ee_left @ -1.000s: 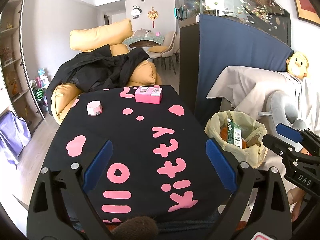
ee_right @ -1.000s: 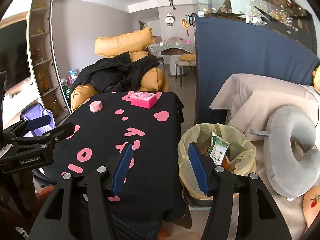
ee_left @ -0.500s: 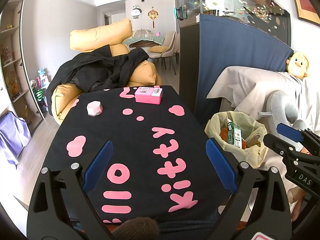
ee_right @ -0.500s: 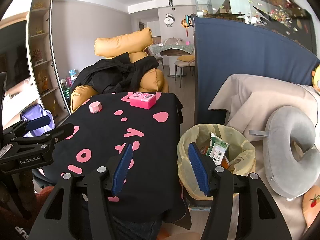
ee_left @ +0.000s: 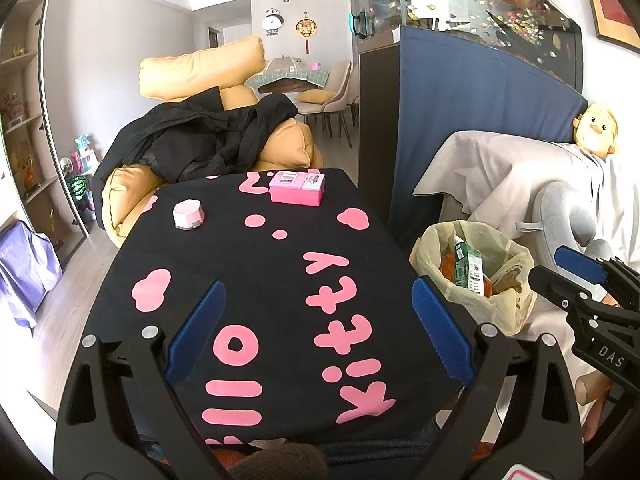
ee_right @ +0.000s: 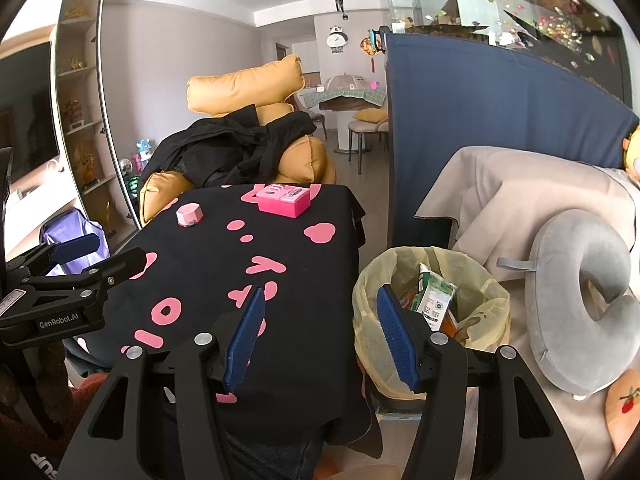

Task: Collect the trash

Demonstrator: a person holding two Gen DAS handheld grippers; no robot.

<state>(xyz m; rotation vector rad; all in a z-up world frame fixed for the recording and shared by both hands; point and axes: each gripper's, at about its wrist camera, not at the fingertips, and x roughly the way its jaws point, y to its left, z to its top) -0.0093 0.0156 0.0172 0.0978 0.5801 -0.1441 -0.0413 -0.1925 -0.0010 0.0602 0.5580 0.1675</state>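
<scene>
We are seeing nothing changing since a second ago: both grippers are staying where they were, and everything on the table and in the bin is lying as before.

The table is wearing a black cloth with flat pink letters and cloud shapes. At its far end a pink box is sitting, rectangular and glossy, and nearer the left edge a small pink case with faceted sides. Beside the table's right edge the bin is standing, lined with a thin, crinkled yellow bag. The trash is resting inside it: a green-and-white carton is leaning upright over orange wrappers. Right of the bin a smooth grey U-shaped pillow is lying on a beige throw.

We are holding the left gripper spread wide above the near end of the table, its ribbed blue pads gripping nothing and touching nothing. The right gripper is standing partly open, one finger over the cloth edge, the other in front of the bin's rim, with nothing between them.
</scene>
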